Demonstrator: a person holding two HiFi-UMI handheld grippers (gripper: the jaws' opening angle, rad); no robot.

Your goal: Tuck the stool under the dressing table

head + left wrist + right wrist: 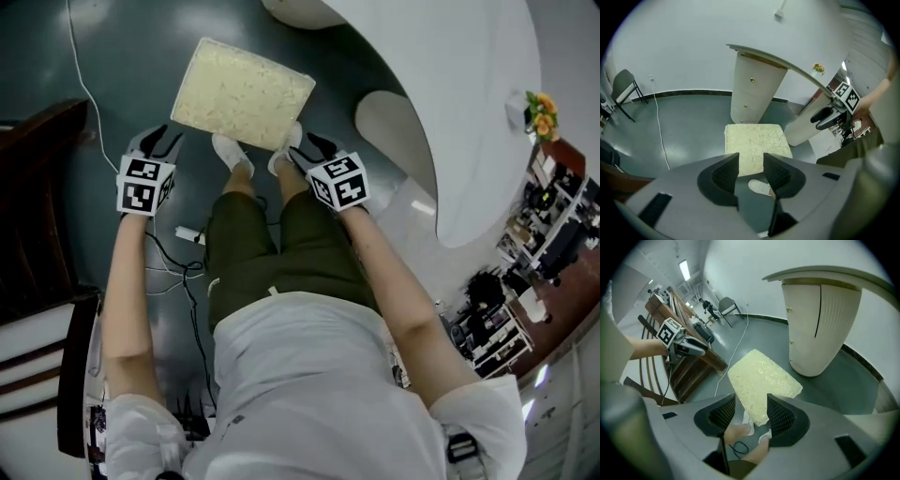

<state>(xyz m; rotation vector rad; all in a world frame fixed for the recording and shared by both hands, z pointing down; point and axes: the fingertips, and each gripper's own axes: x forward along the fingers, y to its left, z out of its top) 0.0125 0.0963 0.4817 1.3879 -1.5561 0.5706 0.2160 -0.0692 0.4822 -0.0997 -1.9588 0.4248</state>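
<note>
Left gripper [751, 161] jaws apart, cream stool [757, 139] beyond them, white dressing table [752, 89] behind the stool

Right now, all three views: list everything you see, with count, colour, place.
padded square stool with pale yellow seat: 1, pale yellow, on the floor ahead of the feet, not under the table
curved white-topped dressing table: 1, white, right of the stool
rounded cream pedestal: 1, cream, under the table top
thin white cable: 1, white, on the floor left of the stool
dark folding chair: 1, dark, by the far wall
orange flowers: 1 bunch, orange, far right
dark wooden furniture: 1, brown, left edge
white shoes: 2, white, at the stool's near edge
left gripper: 1, grey, open, empty
right gripper: 1, grey, open, stool corner in line, not gripped
</note>
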